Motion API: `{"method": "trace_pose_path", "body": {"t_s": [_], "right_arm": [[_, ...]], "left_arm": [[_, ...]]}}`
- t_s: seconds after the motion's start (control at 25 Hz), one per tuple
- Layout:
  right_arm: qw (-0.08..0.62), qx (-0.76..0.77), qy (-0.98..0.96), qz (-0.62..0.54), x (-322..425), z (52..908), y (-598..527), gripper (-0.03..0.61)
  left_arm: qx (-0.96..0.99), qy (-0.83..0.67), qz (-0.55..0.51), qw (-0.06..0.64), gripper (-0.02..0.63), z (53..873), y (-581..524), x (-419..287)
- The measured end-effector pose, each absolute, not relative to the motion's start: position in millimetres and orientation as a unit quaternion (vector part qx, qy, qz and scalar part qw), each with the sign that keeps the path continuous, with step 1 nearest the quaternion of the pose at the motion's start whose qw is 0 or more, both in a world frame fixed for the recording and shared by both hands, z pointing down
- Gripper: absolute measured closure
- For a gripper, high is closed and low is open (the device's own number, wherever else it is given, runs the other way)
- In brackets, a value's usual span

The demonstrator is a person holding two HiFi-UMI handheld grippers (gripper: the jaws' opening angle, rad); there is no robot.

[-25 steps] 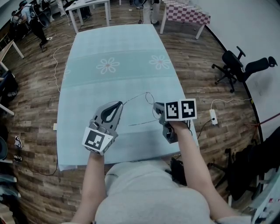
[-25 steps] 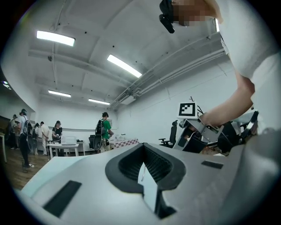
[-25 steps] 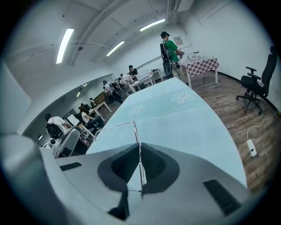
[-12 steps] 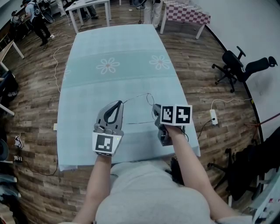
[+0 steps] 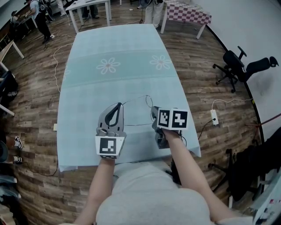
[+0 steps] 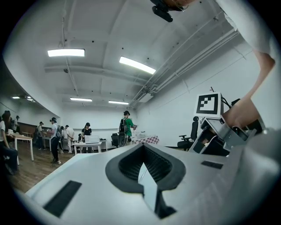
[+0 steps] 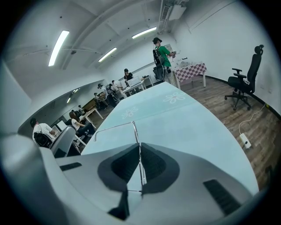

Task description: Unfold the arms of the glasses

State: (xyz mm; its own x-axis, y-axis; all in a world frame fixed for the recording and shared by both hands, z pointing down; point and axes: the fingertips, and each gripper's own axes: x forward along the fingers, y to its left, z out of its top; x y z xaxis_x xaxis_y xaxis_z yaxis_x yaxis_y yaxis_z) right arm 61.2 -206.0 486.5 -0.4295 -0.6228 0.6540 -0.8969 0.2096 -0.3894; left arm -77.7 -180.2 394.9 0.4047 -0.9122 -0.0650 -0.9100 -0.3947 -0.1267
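Note:
Thin wire-framed glasses hang over the near part of the pale blue table, between my two grippers. My left gripper points away from me, jaws shut, and a wire arm of the glasses runs out from its tip. My right gripper is shut on the glasses from the right. In the right gripper view the wire of the glasses rises from between the closed pads, then bends left. A second arm stretches between the grippers lower down. The left gripper view shows shut jaws and no clear sight of the glasses.
The tablecloth bears two flower prints. A black office chair and a power strip are on the wooden floor at right. A checkered table and several people stand beyond the far end.
The right gripper has drifted left and toward me. The left gripper has turned to point straighter away. The glasses between them have shifted slightly with them.

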Motion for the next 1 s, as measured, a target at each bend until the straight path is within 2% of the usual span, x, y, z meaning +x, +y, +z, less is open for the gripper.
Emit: {"method": "trace_pose_path", "body": {"t_s": [1.0], "right_arm": [[0.183, 0.495, -0.767, 0.364, 56, 479, -202, 0.561]], "left_arm": [[-0.845, 0.531, 0.001, 0.070, 0.606, 392, -173, -62]]}}
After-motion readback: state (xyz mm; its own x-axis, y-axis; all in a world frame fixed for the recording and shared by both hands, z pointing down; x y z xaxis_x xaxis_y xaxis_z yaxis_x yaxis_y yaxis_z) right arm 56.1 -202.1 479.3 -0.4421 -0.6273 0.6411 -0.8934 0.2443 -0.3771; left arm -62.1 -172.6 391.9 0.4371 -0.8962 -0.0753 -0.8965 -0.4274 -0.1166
